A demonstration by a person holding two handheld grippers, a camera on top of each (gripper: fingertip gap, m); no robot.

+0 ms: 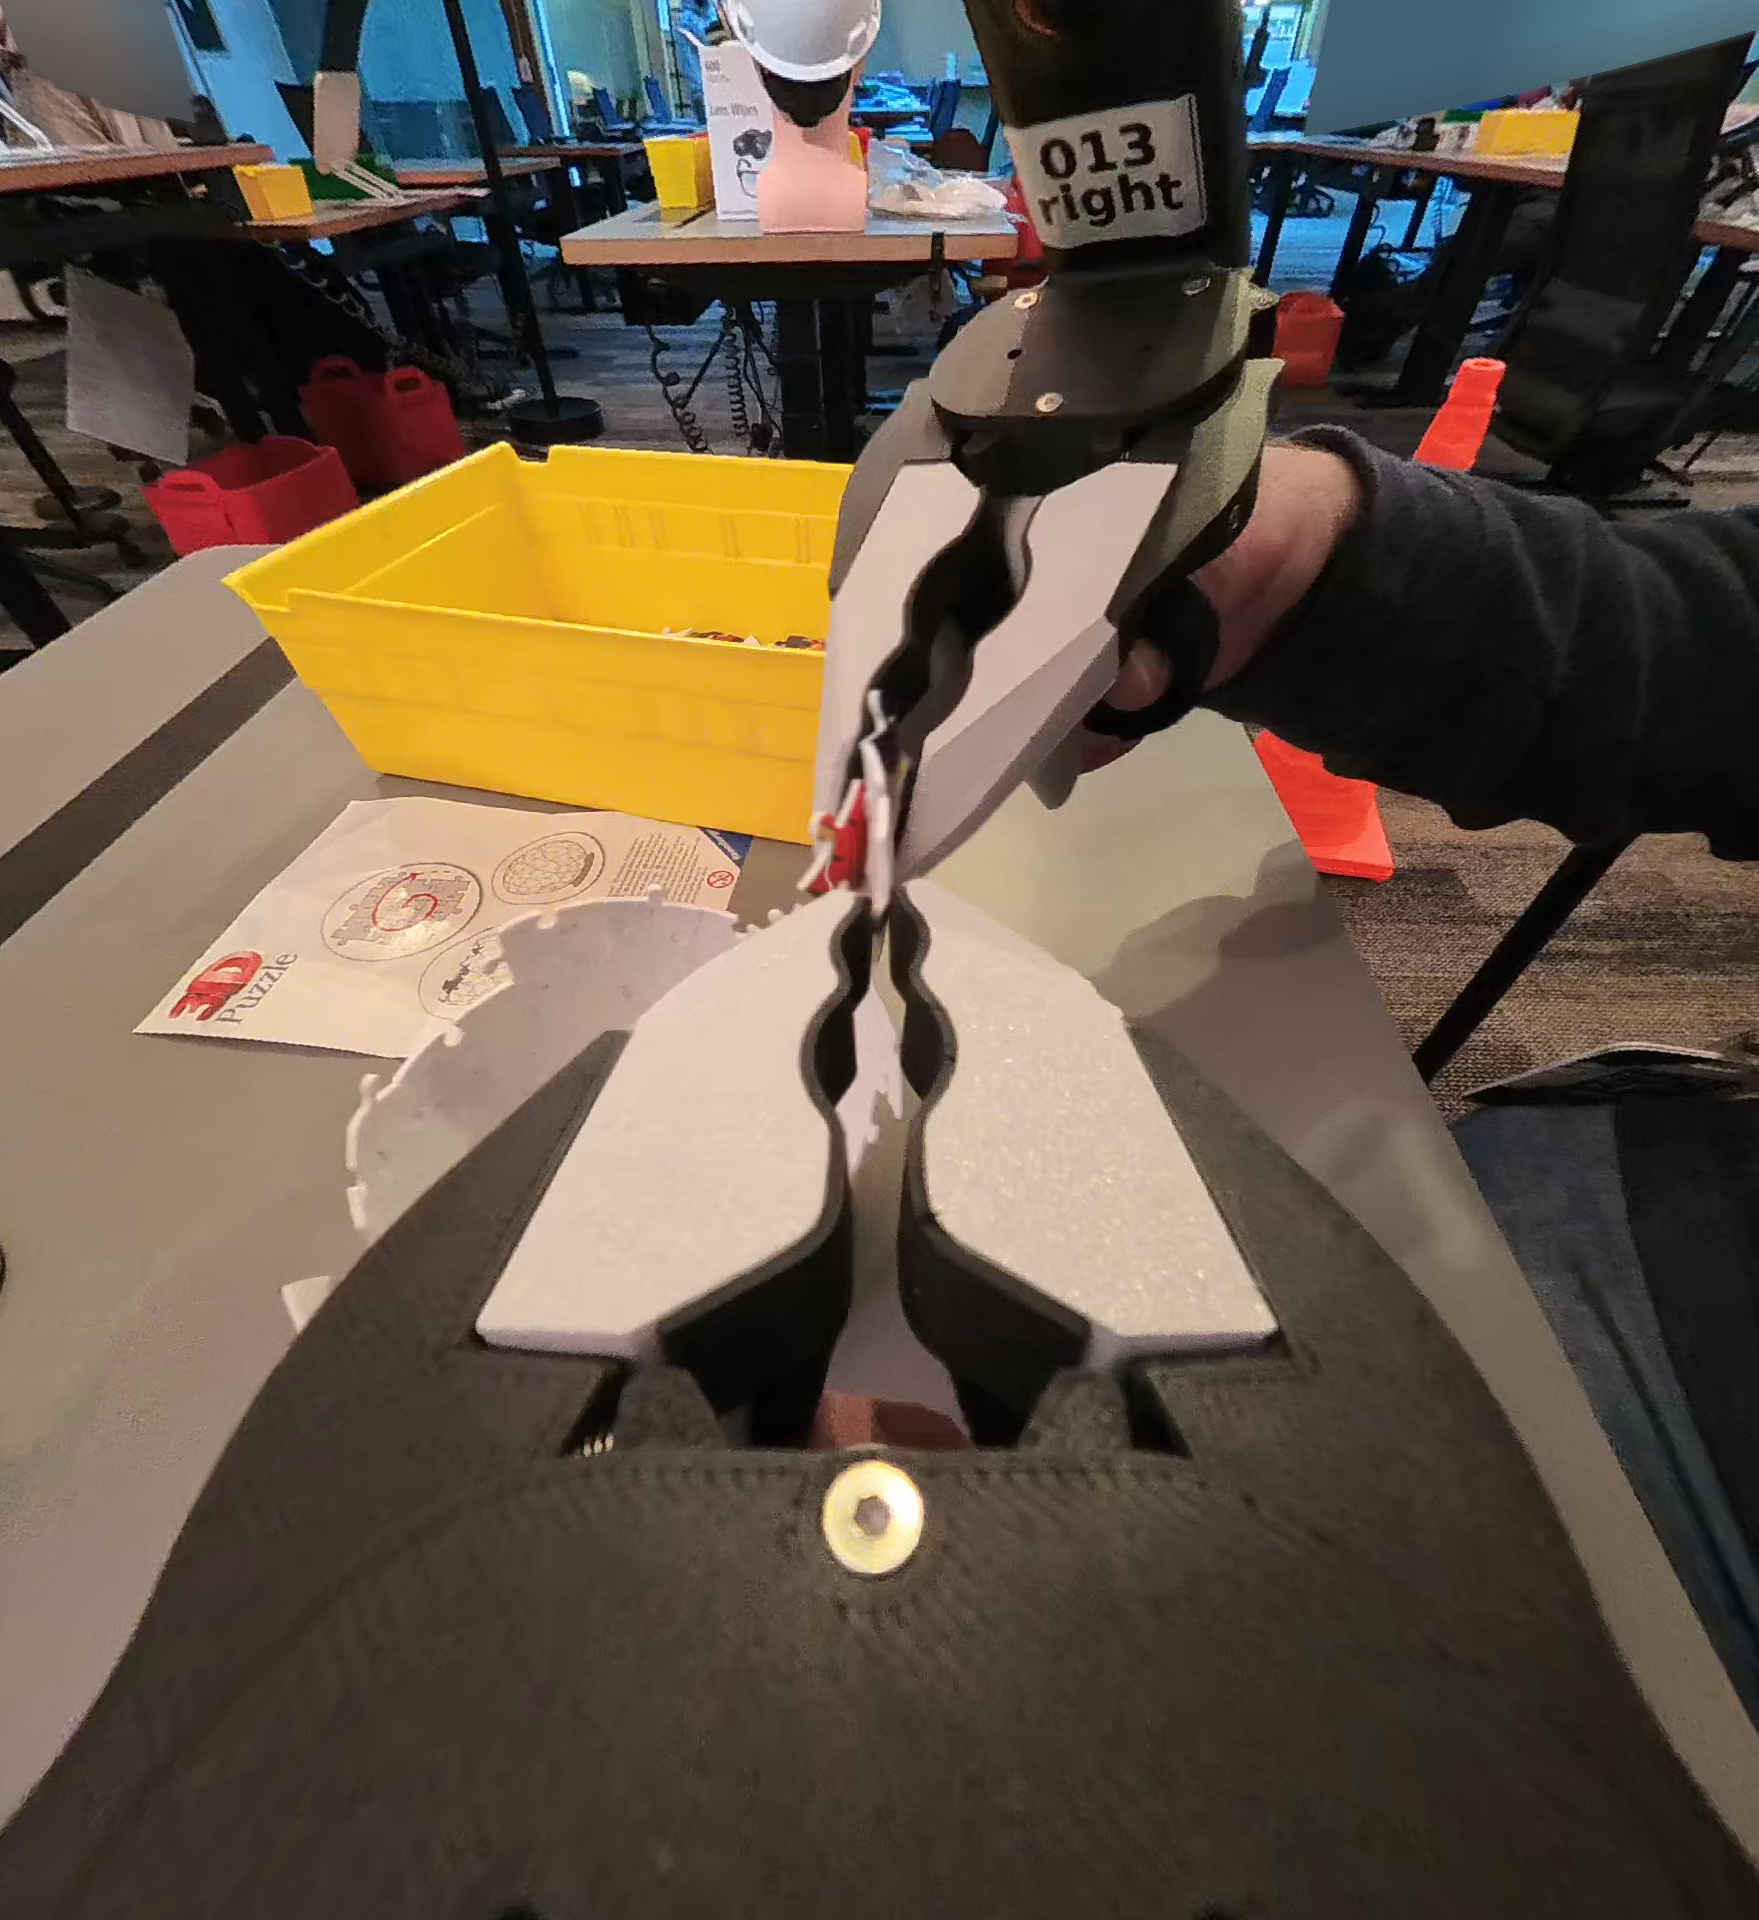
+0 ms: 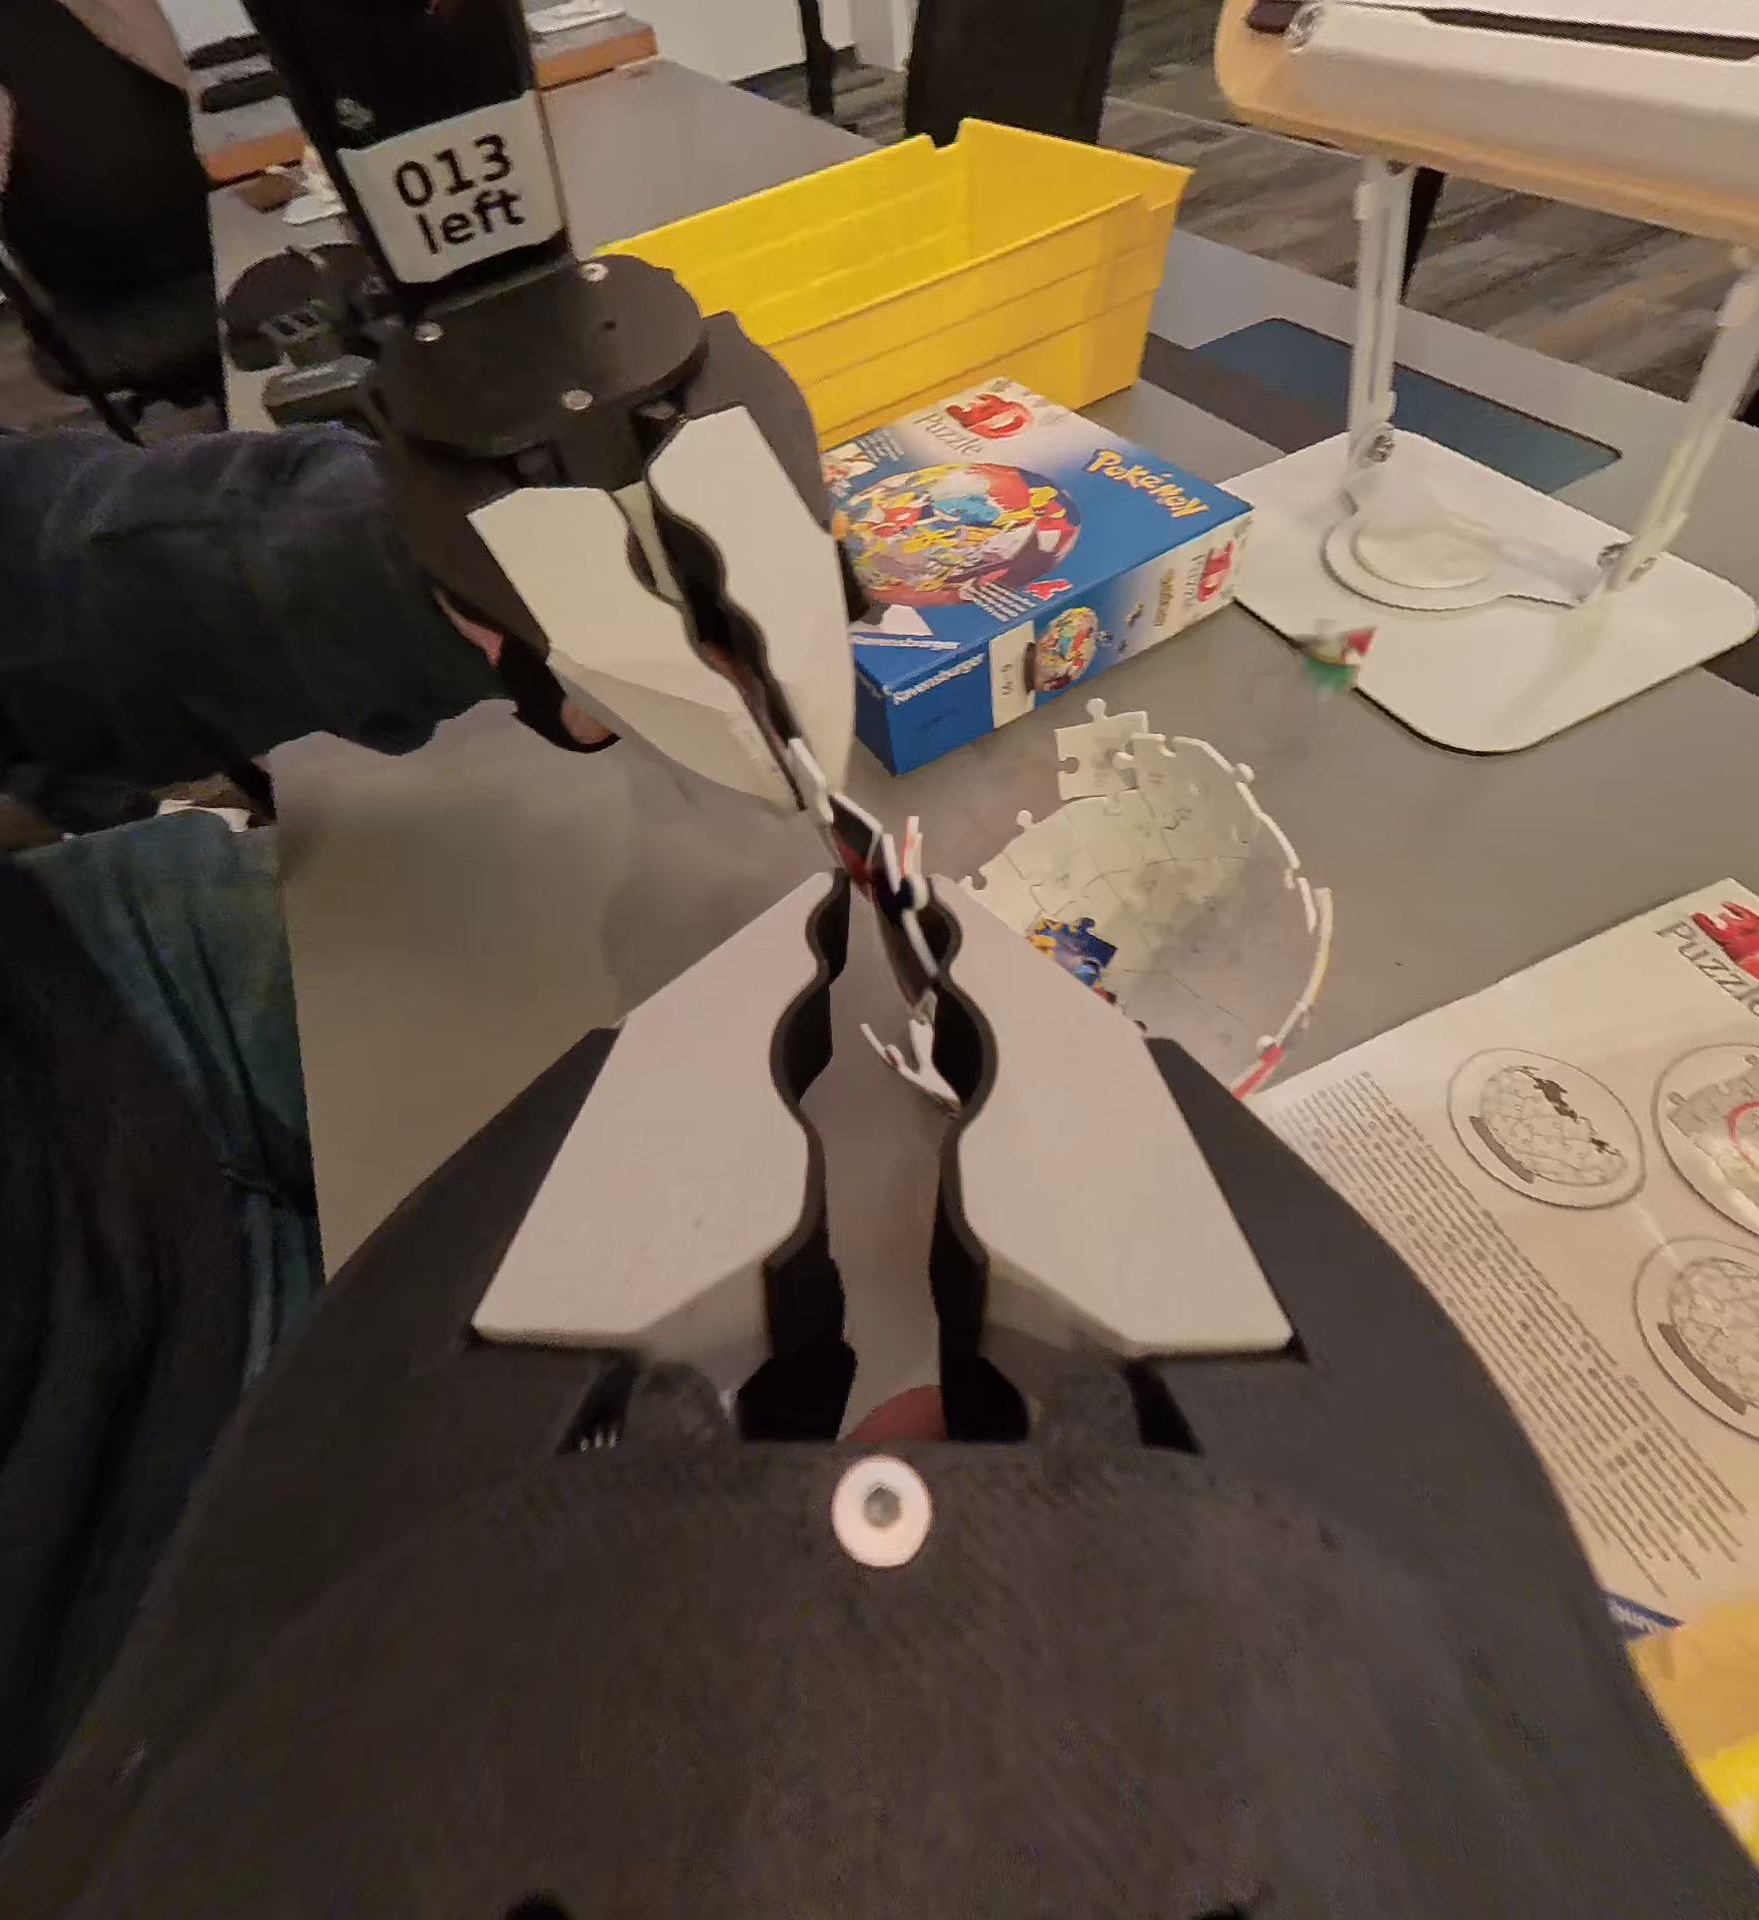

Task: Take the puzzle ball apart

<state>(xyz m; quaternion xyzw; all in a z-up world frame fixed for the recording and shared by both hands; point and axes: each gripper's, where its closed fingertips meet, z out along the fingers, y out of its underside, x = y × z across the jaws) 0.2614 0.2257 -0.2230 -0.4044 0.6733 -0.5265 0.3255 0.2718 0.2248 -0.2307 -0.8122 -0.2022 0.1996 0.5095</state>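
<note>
The left gripper (image 1: 880, 914) and the right gripper (image 2: 880, 894) met tip to tip above the grey table (image 2: 501, 914). Both were pinched shut on the same small clump of puzzle pieces (image 2: 890, 883), one from each end. The rest of the puzzle ball (image 2: 1166, 894), a half shell showing its white inside, sat on the table just past the tips. A yellow bin (image 1: 542, 644) stood farther away, and a paper sheet (image 1: 387, 925) lay near the ball.
</note>
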